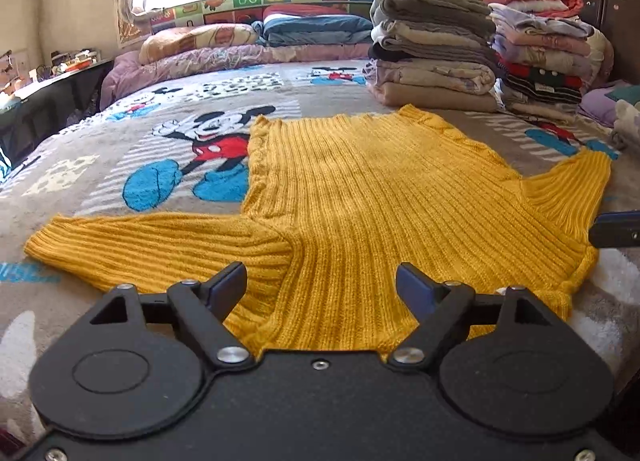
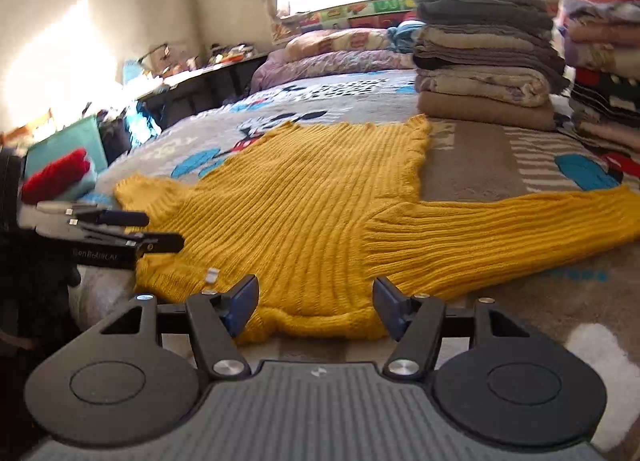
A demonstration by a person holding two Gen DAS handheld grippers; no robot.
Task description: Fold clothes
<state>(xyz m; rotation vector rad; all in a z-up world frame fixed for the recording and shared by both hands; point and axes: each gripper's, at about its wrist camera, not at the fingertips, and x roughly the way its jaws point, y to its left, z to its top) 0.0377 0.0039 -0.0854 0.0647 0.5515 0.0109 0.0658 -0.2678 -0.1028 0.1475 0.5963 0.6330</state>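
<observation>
Sweater [image 1: 360, 197] just beyond left claw [image 1: 322, 285]

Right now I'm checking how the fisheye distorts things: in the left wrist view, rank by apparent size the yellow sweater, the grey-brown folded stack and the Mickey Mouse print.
1. yellow sweater, largest, though nearest the camera.
2. grey-brown folded stack.
3. Mickey Mouse print, close to the stack; unsure.
</observation>
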